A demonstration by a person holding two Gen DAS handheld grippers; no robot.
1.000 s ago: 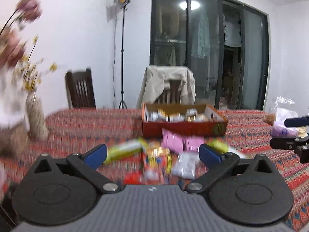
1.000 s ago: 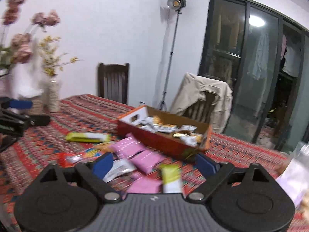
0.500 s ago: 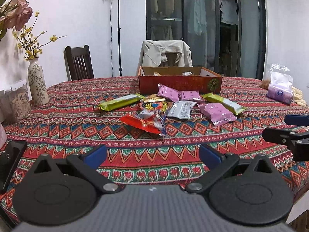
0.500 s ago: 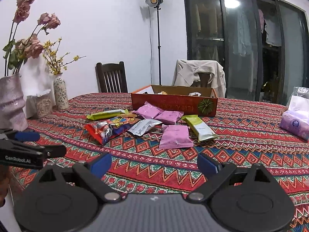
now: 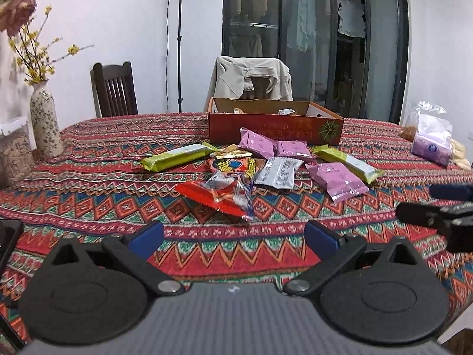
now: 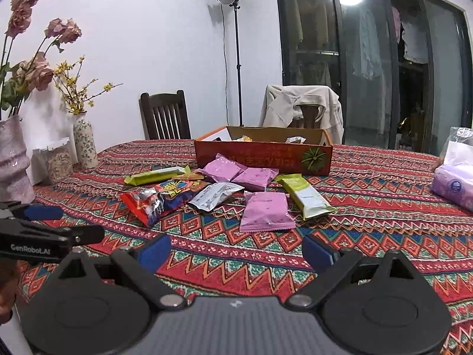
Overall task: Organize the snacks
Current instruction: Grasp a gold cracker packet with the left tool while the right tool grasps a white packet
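Left tongs point(image 5: 233, 236), right tongs point(image 6: 236, 250): both spread, empty, over near table point(image 5: 88, 159) edge. Snacks point(image 5: 260, 165): loose mid-table, against box point(image 5: 275, 128) front. Box toward far edge, few packets inside.

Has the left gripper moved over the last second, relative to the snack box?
Yes. The left gripper has pulled back and dropped: the red snack box, just beyond its fingertips a second ago, now sits far across the tablecloth.
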